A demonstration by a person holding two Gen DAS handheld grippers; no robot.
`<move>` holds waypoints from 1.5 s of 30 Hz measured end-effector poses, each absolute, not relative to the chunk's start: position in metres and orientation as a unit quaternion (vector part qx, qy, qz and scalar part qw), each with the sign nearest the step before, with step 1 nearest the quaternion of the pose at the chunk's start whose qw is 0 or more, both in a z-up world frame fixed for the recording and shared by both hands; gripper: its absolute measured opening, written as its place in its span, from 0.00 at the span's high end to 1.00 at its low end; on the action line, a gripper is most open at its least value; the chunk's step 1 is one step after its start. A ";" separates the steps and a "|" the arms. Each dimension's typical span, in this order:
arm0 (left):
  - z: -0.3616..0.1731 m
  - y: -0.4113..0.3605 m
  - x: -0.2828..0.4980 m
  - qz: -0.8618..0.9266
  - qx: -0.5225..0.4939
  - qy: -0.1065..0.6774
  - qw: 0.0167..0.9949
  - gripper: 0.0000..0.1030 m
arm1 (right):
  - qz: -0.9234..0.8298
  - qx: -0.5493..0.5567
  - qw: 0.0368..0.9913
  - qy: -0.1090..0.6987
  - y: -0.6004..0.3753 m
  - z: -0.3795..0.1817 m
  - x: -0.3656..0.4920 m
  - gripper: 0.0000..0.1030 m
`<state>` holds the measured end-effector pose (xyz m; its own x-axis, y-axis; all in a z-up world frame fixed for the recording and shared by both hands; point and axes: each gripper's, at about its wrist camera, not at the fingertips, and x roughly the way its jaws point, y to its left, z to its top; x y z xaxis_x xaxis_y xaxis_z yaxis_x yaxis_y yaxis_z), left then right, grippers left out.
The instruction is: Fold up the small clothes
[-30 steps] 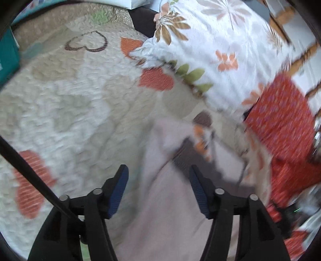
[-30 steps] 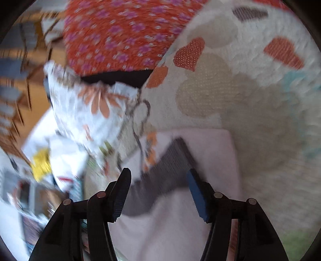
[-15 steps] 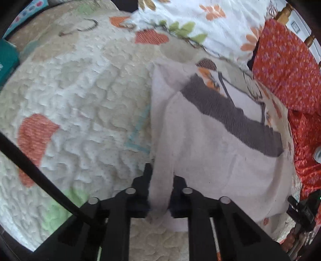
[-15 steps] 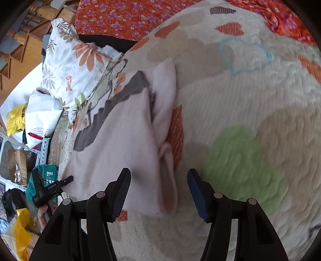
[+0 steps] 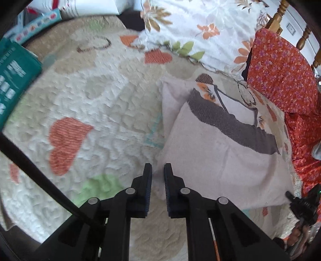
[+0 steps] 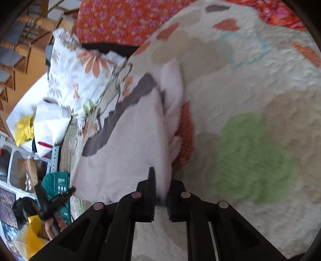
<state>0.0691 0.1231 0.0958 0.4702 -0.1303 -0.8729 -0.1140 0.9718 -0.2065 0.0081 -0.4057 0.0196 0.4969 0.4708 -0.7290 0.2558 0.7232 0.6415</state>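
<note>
A cream quilted bedspread with orange, beige and green hearts covers the bed, with a white floral pillow, an orange flowered cushion and a turned wooden headboard at its far edge and a teal box, its white print too blurred to read, at the left edge. The pale pink garment with a dark grey waistband lies folded near the pillow edge. Half a second ago the right gripper gaped open; now its fingers are clamped on the garment's near edge, while the left gripper has its fingers nearly together about the garment's near corner.

Both grippers are black, with blue ribbed pads and silver pivot pins.
</note>
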 end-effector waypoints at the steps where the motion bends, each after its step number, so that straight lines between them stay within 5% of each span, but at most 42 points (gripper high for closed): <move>1: 0.100 0.125 0.065 0.000 -0.115 0.510 0.852 0.87 | 0.055 0.358 0.786 0.501 -0.410 0.020 0.006 0.92; 4: 0.106 0.124 0.053 0.005 -0.106 0.501 0.859 0.62 | 0.022 0.355 0.788 0.502 -0.420 0.023 -0.005 0.89; 8: 0.118 0.114 0.034 0.015 -0.079 0.475 0.876 0.43 | 0.020 0.332 0.808 0.486 -0.418 0.044 -0.023 0.86; 10: 0.121 0.105 0.025 0.018 -0.072 0.462 0.884 0.30 | 0.022 0.310 0.820 0.480 -0.411 0.056 -0.030 0.74; 12: 0.120 0.096 0.017 0.013 -0.074 0.456 0.887 0.28 | 0.029 0.287 0.829 0.479 -0.396 0.065 -0.038 0.68; 23: 0.064 0.025 -0.022 -0.021 -0.030 0.499 0.866 0.28 | -0.031 0.067 0.843 0.533 -0.312 0.030 -0.058 0.67; 30: 0.033 0.009 -0.030 -0.019 -0.044 0.538 0.841 0.22 | -0.019 0.084 0.851 0.518 -0.303 0.026 -0.058 0.26; 37: 0.025 -0.008 -0.035 -0.018 -0.007 0.532 0.847 0.06 | -0.023 0.044 0.875 0.481 -0.277 0.015 -0.059 0.02; 45: 0.021 -0.014 -0.038 -0.001 -0.002 0.514 0.858 0.00 | -0.021 0.048 0.895 0.443 -0.277 0.010 -0.063 0.00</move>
